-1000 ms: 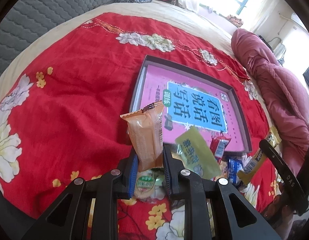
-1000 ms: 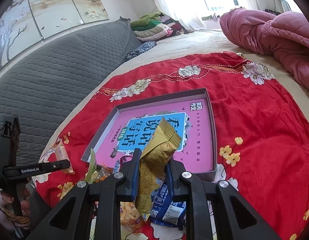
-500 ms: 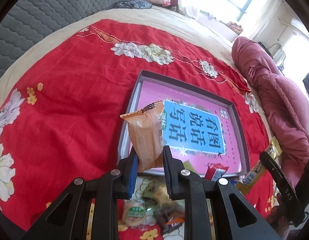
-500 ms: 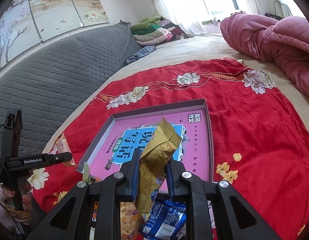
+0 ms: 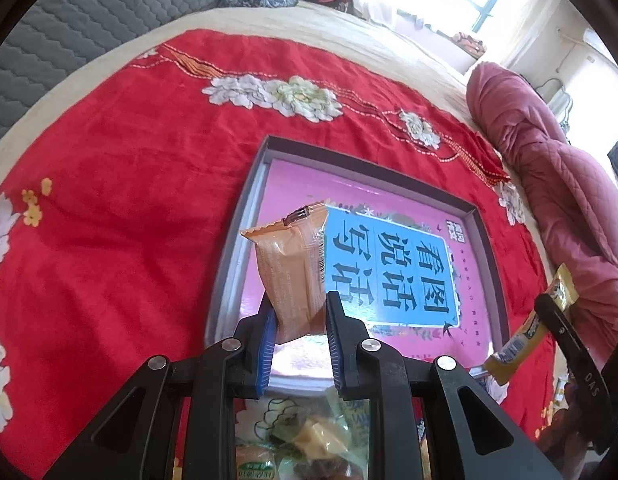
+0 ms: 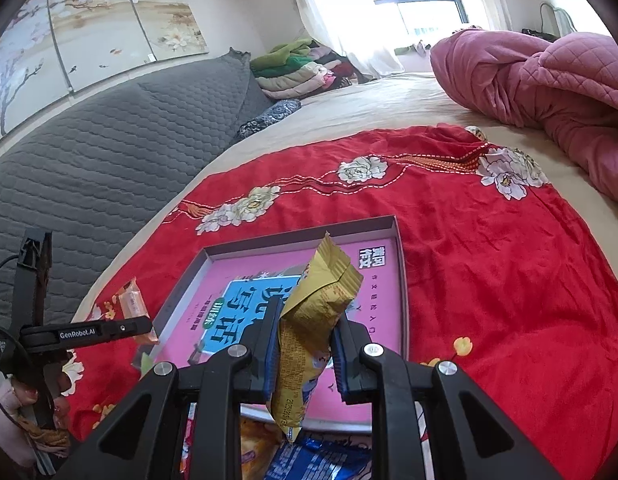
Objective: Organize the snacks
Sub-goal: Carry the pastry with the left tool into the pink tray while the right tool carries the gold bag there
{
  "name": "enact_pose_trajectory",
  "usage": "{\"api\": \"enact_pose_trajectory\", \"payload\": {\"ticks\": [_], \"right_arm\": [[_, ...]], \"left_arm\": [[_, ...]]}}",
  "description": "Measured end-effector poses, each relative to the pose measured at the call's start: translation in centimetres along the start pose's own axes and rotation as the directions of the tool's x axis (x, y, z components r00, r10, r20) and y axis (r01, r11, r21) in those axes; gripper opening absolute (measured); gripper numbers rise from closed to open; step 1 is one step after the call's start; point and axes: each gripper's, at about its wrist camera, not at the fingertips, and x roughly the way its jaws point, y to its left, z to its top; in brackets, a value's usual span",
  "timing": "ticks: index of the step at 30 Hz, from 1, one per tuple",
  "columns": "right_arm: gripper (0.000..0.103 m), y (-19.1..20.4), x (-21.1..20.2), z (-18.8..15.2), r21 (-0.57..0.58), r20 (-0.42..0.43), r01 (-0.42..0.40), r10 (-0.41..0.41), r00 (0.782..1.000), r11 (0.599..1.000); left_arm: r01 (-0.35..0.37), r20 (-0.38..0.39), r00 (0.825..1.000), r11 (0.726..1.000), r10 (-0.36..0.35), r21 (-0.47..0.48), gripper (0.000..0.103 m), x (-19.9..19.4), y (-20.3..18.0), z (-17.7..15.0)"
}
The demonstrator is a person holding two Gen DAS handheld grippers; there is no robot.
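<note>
Orange snack packet [image 5: 295, 268]: upright, pinched at its lower end, held above the near left rim of the box.
Left gripper [image 5: 299, 320]: jaws narrowed tight on the orange snack packet.
Gold snack packet [image 6: 315, 320]: standing tall, its bottom hanging below the pads, over the box's near edge.
Right gripper [image 6: 305, 334]: clamped on the gold snack packet.
Box [image 5: 245, 236]: shallow grey-rimmed tray with a pink and blue printed floor, lying flat on the cloth; no snack lies in it.
Loose snacks [image 5: 313, 440]: a small heap on the cloth just short of the box.
Red floral cloth [image 6: 509, 280]: spread over the bed.
Pink quilt [image 6: 549, 80]: bundled well beyond, on the right.
</note>
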Motion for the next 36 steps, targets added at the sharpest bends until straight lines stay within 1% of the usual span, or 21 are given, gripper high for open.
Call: {"api": "enact_pose_trajectory", "payload": {"ticks": [8,17,22,30,36], "right_arm": [[0.023,-0.8,1.3,0.1,0.022,-0.019,0.014,-0.013,1.0,1.0],[0.023,-1.7,2.7,-0.2,0.046,-0.053,0.034,-0.032,0.998,0.998],[0.023,-1.3,3.4,-0.6,0.023,-0.073,0.045,-0.043,0.996,0.999],[0.024,-1.0,4.7,-1.4,0.015,-0.142,0.045,-0.043,0.989,0.999],[0.024,-0.8,5.0,-1.7,0.007,-0.158,0.04,-0.038,0.987,0.999]], "left_arm": [[0.004,-0.044,0.999,1.0,-0.004,0.011,0.024,2.2,0.2,-0.3],[0.009,-0.073,0.997,1.0,-0.008,0.02,0.024,3.8,0.0,-0.5],[0.011,-0.081,0.997,1.0,-0.009,0.02,0.024,4.2,0.0,-0.7],[0.011,-0.082,0.997,0.999,-0.008,0.034,0.024,4.5,-0.2,-0.8],[0.005,-0.083,0.997,0.999,-0.002,0.033,0.024,4.6,-0.1,-0.7]]}}
